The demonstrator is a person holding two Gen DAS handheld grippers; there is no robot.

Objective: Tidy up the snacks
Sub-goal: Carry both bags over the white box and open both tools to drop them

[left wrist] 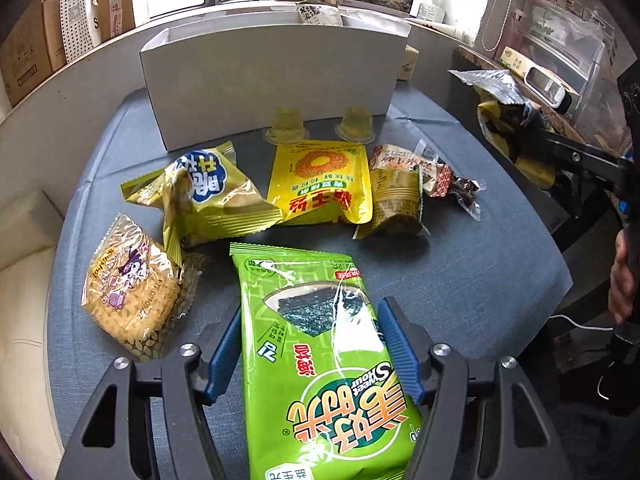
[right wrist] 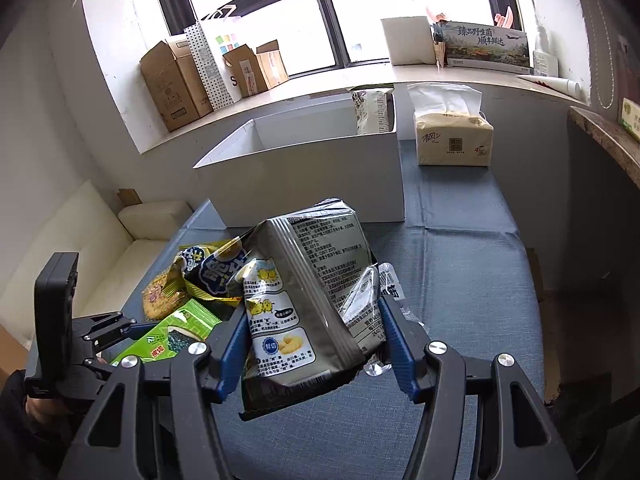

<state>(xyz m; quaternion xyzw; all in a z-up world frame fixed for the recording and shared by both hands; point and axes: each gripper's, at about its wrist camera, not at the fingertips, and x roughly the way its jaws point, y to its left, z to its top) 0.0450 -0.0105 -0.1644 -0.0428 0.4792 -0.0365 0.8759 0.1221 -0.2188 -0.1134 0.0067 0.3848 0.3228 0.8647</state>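
The loading step is judged in hand. A grey-backed foil snack bag [right wrist: 308,300] is clamped in the right gripper [right wrist: 312,344] jaws, raised before the open white rectangular box [right wrist: 320,176]; carrying over its rim is called for. The left gripper [left wrist: 312,348] jaws stand apart around a green seaweed packet [left wrist: 320,360] on the tabletop. Before the box, seven packets and two jelly cups are counted.
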